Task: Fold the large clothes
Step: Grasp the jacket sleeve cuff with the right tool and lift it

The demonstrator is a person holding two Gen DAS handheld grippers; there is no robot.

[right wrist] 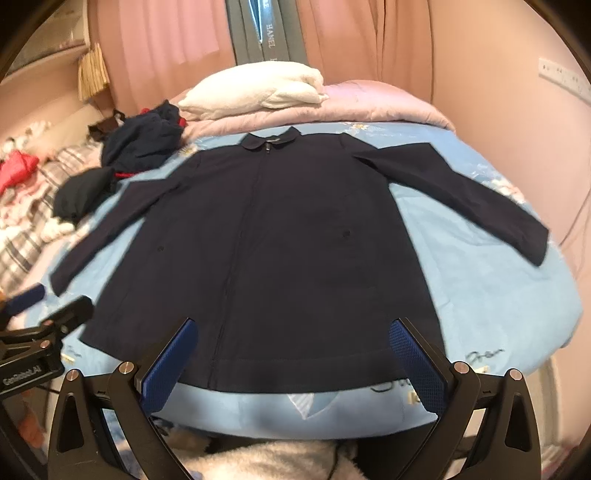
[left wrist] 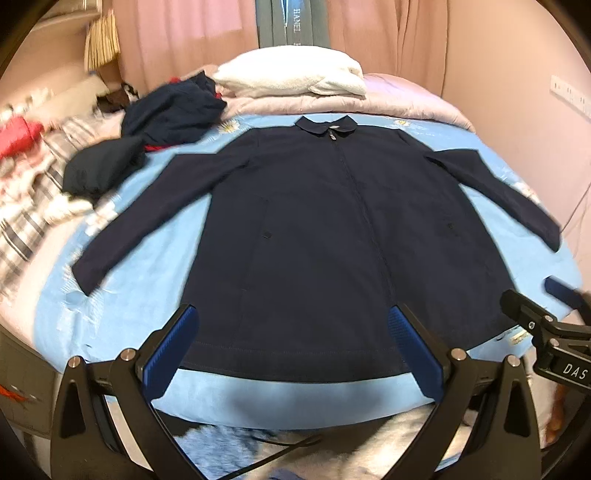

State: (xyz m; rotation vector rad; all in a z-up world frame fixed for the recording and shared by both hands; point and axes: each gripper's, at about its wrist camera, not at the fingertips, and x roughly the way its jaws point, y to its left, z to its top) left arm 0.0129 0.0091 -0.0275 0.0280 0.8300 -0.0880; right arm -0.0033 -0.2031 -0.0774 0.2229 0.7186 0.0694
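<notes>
"HANEL" on the grey box (right wrist: 271, 33) behind the pillow, "DAS" — right gripper (left wrist: 565, 369), "GenRobot.AI" — left gripper (right wrist: 22, 374)

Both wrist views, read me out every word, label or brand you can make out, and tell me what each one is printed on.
"HANEL": grey panel between the pink curtains; letters beyond it are cut off.
"DAS": right gripper's body, seen from the left wrist view; cut off at the frame edge.
"GenRobot.AI": left gripper's body, seen from the right wrist view; somewhat blurred.
Dark script on the blue bedsheet: too blurred to read.
Navy jacket: no readable text.
</notes>
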